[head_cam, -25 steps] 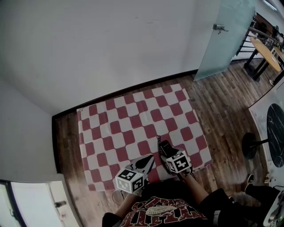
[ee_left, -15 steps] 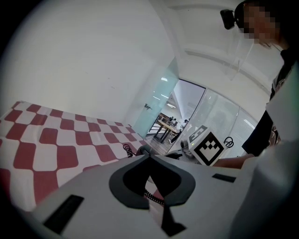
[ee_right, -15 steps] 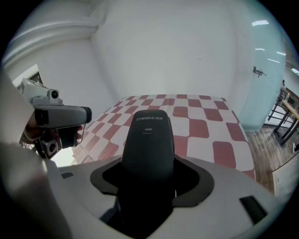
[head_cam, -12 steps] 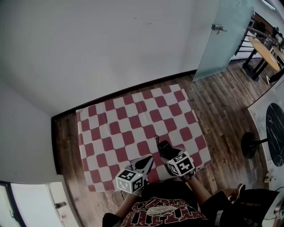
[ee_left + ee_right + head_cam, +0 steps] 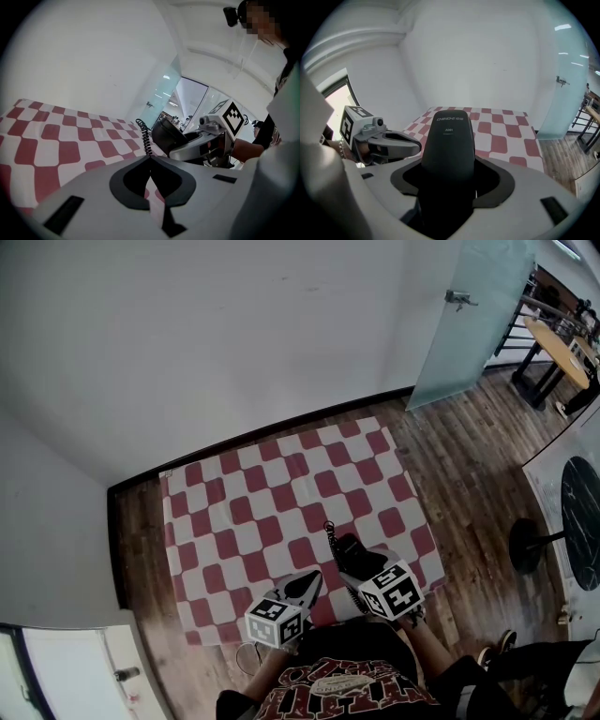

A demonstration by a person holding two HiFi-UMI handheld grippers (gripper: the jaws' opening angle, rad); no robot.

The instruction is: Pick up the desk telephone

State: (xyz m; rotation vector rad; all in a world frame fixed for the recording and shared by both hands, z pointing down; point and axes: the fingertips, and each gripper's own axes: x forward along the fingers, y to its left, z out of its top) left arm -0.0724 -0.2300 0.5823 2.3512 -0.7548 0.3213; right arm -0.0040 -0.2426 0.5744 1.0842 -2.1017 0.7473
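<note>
1. The right tongs (image 5: 448,165) are clenched on the black telephone handset (image 5: 448,133). The handset fills the gap between the jaws.
2. The long axis of the handset runs in line with the jaws. Its rounded end projects forward past the jaw tips, pointing away from the person.
3. The left tongs (image 5: 150,159) have their jaws pressed together with nothing between them. They sit just beside the right tongs, on the left.
4. From the left tongs, the handset lies to the right and slightly ahead. The coiled cord (image 5: 146,137) shows at the far end of the handset, between the two tongs.
5. In the head view, the handset is over the near right part of the checked cloth (image 5: 281,493). No telephone base is visible in any view.
6. Judgement: the right hand has the grip, so the coming move turns on raising along the held axis. The cord trails on the side nearer the left tongs.
</note>
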